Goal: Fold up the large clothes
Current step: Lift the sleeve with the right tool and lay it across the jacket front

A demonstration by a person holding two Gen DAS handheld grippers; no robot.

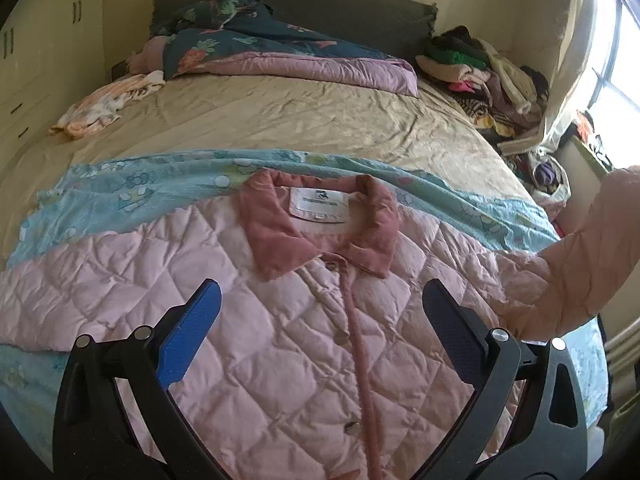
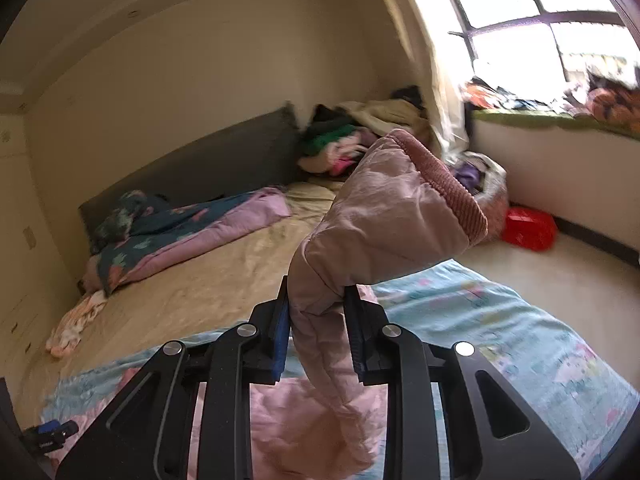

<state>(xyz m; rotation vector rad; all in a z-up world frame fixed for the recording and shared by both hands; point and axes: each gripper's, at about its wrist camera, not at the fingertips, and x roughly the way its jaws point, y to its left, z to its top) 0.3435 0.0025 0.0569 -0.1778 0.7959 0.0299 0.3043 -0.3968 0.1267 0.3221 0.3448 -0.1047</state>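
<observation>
Sleeve lifted, ready to fold across the jacket

The pink quilted jacket (image 1: 304, 320) lies face up, filling the lower centre of the left view on a blue sheet (image 1: 120, 192). The right gripper (image 2: 316, 320) pinches its sleeve (image 2: 384, 216), cuff raised mid-frame. The left gripper (image 1: 320, 312) hovers spread over the button placket. Best to carry the sleeve flat across the chest, while the left steadies the body.

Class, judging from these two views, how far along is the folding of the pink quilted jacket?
Done: the jacket lies spread front-up on the blue sheet. In hand: the right gripper is shut on a raised sleeve. Left: the left gripper hovers open; nothing looks folded.
</observation>
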